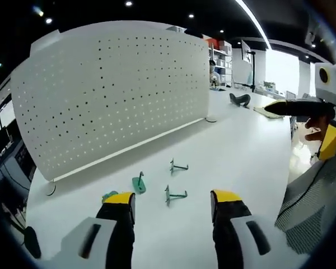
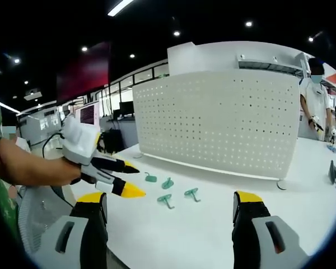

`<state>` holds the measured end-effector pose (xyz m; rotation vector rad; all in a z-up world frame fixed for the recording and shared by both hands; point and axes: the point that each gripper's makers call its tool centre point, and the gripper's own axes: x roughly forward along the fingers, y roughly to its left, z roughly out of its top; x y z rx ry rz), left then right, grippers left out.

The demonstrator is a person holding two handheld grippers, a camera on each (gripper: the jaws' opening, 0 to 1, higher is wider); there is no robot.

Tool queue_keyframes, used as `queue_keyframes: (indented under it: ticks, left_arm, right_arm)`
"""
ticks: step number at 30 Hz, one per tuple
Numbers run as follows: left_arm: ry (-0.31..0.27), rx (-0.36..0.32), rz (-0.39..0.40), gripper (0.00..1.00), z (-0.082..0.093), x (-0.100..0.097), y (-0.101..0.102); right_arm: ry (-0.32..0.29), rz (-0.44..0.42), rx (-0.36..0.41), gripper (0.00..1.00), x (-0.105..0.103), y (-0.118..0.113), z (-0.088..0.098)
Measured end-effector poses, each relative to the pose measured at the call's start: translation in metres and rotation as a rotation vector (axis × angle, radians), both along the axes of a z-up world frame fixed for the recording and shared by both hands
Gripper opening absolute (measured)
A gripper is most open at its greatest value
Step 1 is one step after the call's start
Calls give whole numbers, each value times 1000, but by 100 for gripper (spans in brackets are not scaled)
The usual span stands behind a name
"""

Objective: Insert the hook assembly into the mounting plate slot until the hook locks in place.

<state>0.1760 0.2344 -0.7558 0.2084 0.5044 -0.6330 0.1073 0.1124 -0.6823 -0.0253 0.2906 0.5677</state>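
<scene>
Nothing is picked up yet, so the task looks to be at its very start: the left gripper (image 1: 172, 208) and the right gripper (image 2: 171, 212) both hang above the white worktop (image 1: 241, 157) with their yellow-tipped black fingers (image 1: 120, 204) spread wide and nothing between them. The small teal-green metal hooks (image 1: 176, 194) lie loose on the worktop just ahead of the left gripper, four of them in the right gripper view (image 2: 167, 199), well in front of the tall white perforated mounting plate (image 1: 112, 89) that stands upright on small feet. The next move probably calls for lowering one gripper over a single hook and closing on its stem so that its base plate can face the perforations. There is open worktop all round the hooks and before the plate; the near worktop edge runs close beneath both grippers, and the two grippers sit side by side, so crossing paths wants care.
</scene>
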Motion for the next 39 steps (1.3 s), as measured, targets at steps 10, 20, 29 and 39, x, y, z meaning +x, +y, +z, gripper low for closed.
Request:
queue_keyframes:
  ticks: [10,20,29,39]
  left_arm:
    - [23,36,-16,56,-17,11,-1]
    - [55,78,-47,54,-34,18,-6]
    - [79,104,-77,52,-48,24,-12]
    - [93,126,-102,49,-54,31,-16]
  right_arm:
    - [4,0,1,95,1,0,-1]
    - [11,1,1,95,1,0,-3]
    - [23,1,0,95,2,0,-7]
    - [30,7,-4,95,6,-1,-6]
